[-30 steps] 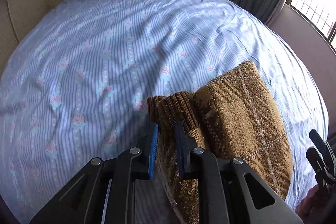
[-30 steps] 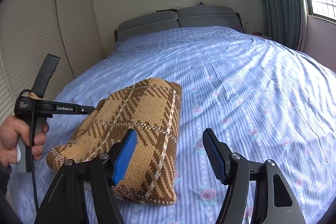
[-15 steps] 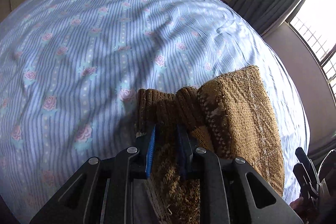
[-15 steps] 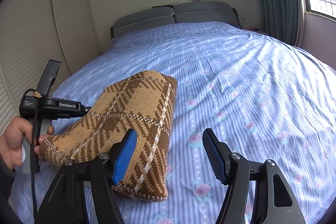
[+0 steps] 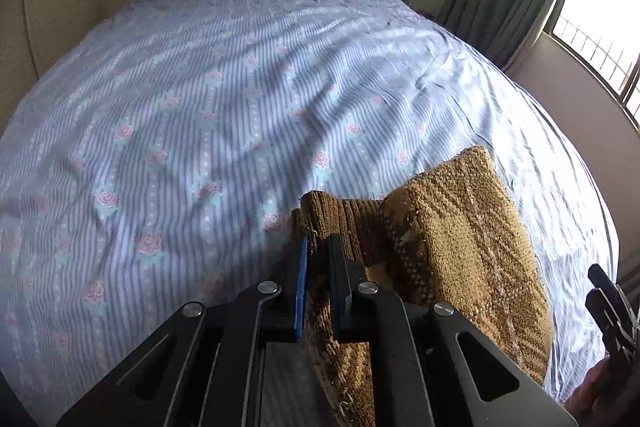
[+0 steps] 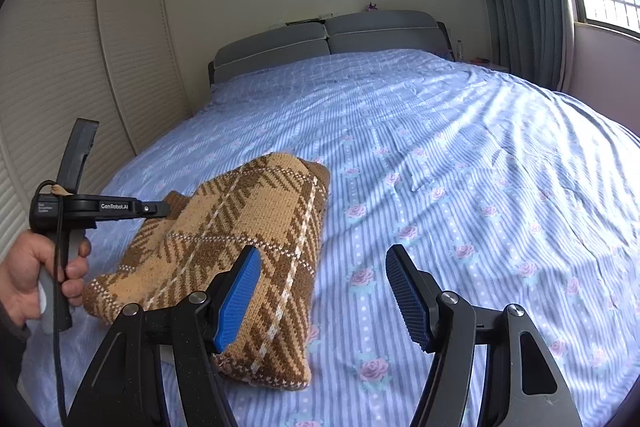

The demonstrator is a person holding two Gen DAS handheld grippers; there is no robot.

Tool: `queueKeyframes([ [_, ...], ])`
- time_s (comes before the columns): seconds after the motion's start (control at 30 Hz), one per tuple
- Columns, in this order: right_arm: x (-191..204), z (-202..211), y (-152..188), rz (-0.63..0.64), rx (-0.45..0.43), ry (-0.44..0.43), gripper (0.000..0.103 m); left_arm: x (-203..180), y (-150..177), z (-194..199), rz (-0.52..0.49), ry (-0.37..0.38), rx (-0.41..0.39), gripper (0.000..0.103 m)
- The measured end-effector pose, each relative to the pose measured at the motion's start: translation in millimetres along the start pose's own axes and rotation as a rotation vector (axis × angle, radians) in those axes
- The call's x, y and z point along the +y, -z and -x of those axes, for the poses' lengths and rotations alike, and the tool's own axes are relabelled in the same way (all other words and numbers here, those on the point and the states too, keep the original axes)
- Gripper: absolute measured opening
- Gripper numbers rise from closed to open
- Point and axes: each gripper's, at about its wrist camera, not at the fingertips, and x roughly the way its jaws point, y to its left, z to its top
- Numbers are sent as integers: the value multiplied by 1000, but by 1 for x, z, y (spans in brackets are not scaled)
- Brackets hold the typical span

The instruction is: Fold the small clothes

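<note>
Black, angular, two-fingered left gripper (image 5: 318, 279) is seen with silver round screws and blue ribbed pads (image 5: 301, 287). White "GenRobot.AI" lettering is carried on its side, a black cable hanging below. Matching black right gripper (image 6: 320, 299) is fitted with blue textured pads (image 6: 406, 297).

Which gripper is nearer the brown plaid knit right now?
Left. The left gripper is shut on the ribbed edge of the brown plaid knit, touching it. The right gripper is open, holding nothing, over the bedsheet beside the knit.
</note>
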Motion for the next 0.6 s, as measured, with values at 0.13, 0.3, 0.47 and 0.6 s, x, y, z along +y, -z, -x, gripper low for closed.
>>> queueKeyframes([
  [0.13,4,-1,1,7,8,-9,65,2,9,-23,-2,-32,54,12],
  [0.3,5,6,0,30,-7,-15,65,-3,8,2,16,-22,13,40],
  [0.47,-1,12,-7,6,-19,-18,65,-25,2,25,11,66,-16,43],
  [0.6,-8,17,-9,-2,-24,-5,65,-35,0,-5,18,131,101,41],
])
